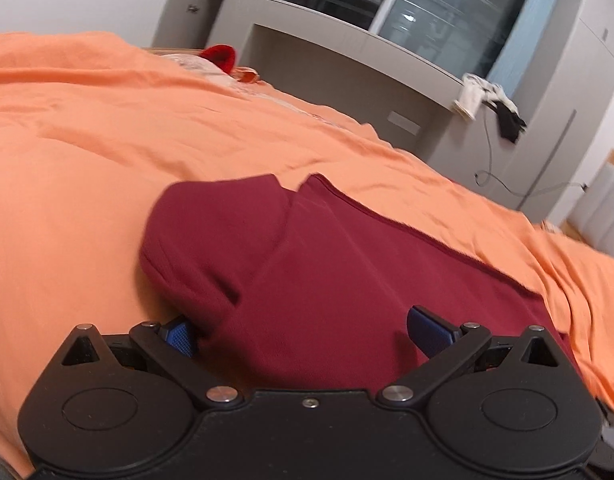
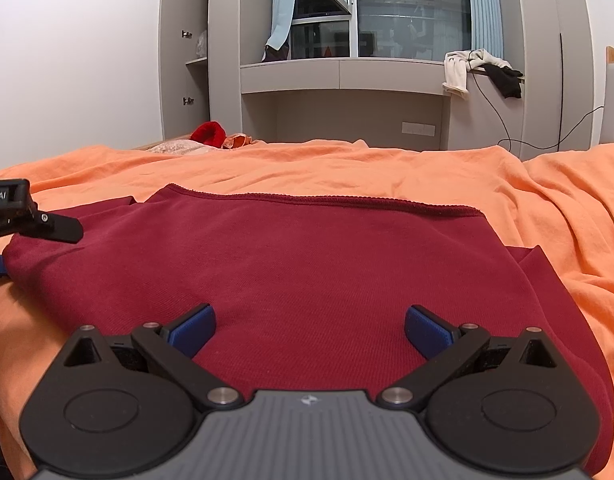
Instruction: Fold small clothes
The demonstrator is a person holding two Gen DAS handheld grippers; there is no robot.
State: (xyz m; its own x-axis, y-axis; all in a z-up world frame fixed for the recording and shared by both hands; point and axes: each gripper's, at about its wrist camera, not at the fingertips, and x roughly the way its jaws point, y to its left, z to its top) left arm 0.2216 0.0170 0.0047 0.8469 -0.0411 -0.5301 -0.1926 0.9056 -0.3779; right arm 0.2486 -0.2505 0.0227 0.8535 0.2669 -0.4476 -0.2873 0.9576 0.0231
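A dark red garment [image 2: 307,264] lies spread on the orange bedsheet [image 2: 347,168], its hemmed edge toward the window. In the left wrist view the garment [image 1: 327,272] has a sleeve folded over at its left side. My left gripper [image 1: 303,334] is open, its jaws wide apart with the cloth bunched between them and over the left blue pad [image 1: 181,336]. It also shows in the right wrist view [image 2: 35,224] at the garment's left edge. My right gripper [image 2: 309,330] is open and empty, low over the garment's near side.
A red item [image 2: 209,132] and patterned cloth lie at the bed's far left corner. A grey window-sill shelf [image 2: 347,76] holds white and black clothes [image 2: 479,70] with a cable hanging down. A tall cupboard stands at the left.
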